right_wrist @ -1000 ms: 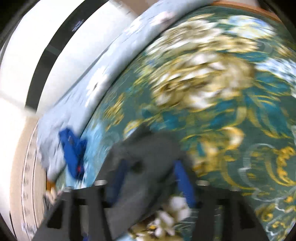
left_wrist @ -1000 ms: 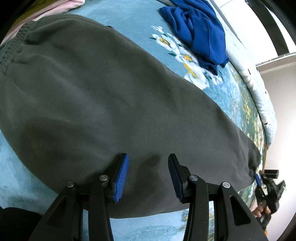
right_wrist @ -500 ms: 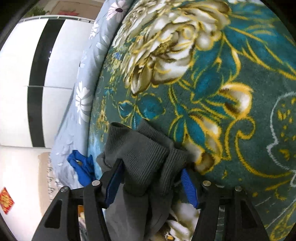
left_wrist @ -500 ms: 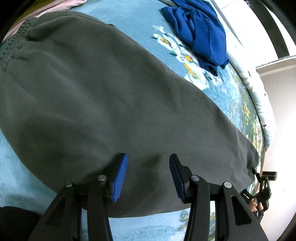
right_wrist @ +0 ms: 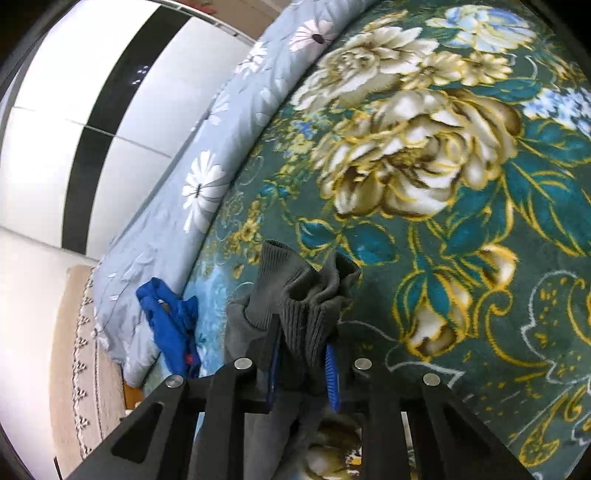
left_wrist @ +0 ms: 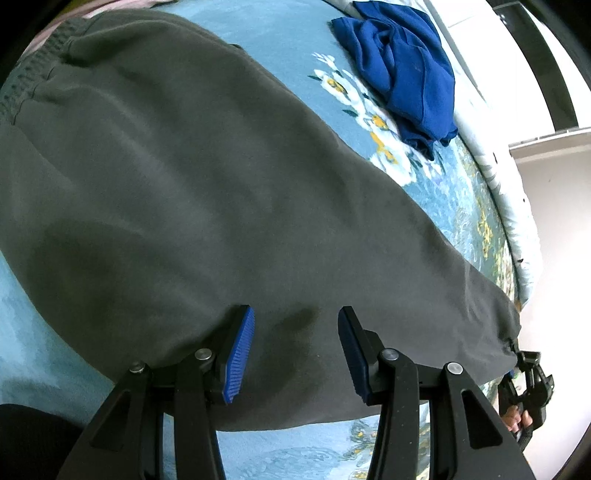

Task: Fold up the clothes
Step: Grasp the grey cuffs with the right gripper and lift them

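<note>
- Grey sweatpants [left_wrist: 207, 192] lie spread flat across the floral blanket [left_wrist: 280, 33], ribbed waistband at the far-left end and the leg tapering toward the right edge of the left wrist view.
- Fabric is matte and fleece-like, mostly smooth with shallow creases; a darker patch sits between the left tool's pads.
- Ribbed cuff [right_wrist: 306, 295] of the pants is bunched and stands up in folds, raised off the blanket.
- Right gripper [right_wrist: 301, 365] is clamped on that cuff; blue ridged pads press in from both sides, knit gathered between them.
- In the left wrist view the right gripper [left_wrist: 526, 391] sits at the leg's far end, a bit of the person's hand visible on its handle.
- Left gripper [left_wrist: 295, 347] hovers low over the mid-section of the pants near the front hem, jaws spread wide, nothing between the pads; contact with the cloth can't be confirmed.
- Both tools: black frames, silver pivot pins.
- Blanket is plush, teal with large cream-and-gold flowers.
- Blue garment [left_wrist: 402, 70] lies crumpled beyond the pants, apart from them.
- Pale blue daisy-print quilt [right_wrist: 207, 177] runs along the blanket's far edge.
</note>
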Available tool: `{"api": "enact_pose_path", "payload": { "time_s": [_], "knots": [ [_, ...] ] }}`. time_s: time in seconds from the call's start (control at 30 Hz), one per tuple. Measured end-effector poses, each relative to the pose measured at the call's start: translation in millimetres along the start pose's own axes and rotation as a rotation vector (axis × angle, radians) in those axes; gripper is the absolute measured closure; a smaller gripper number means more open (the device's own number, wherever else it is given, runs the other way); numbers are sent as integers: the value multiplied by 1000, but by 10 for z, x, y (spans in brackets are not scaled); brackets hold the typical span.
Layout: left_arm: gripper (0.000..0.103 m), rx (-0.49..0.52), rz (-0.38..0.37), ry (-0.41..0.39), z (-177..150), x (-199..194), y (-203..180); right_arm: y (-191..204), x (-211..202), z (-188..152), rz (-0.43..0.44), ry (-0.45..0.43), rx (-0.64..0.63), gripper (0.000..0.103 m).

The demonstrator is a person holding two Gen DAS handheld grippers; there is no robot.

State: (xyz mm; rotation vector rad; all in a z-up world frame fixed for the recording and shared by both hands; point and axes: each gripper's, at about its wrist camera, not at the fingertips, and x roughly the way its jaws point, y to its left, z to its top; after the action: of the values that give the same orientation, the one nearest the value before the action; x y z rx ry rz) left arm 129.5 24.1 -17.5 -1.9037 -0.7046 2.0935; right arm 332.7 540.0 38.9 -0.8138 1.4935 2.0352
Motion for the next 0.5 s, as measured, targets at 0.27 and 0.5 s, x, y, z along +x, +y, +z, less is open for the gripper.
{"api": "enact_pose_path", "payload": {
  "time_s": [0.27,0.5],
  "knots": [
    [55,-74,-84,11,7,-67,119,736,-376,-274,-127,-77,-280,82],
    [55,-93,-115,14,1,-111,143,1788,-363,-1044,-193,-110,-736,81]
  ]
}}
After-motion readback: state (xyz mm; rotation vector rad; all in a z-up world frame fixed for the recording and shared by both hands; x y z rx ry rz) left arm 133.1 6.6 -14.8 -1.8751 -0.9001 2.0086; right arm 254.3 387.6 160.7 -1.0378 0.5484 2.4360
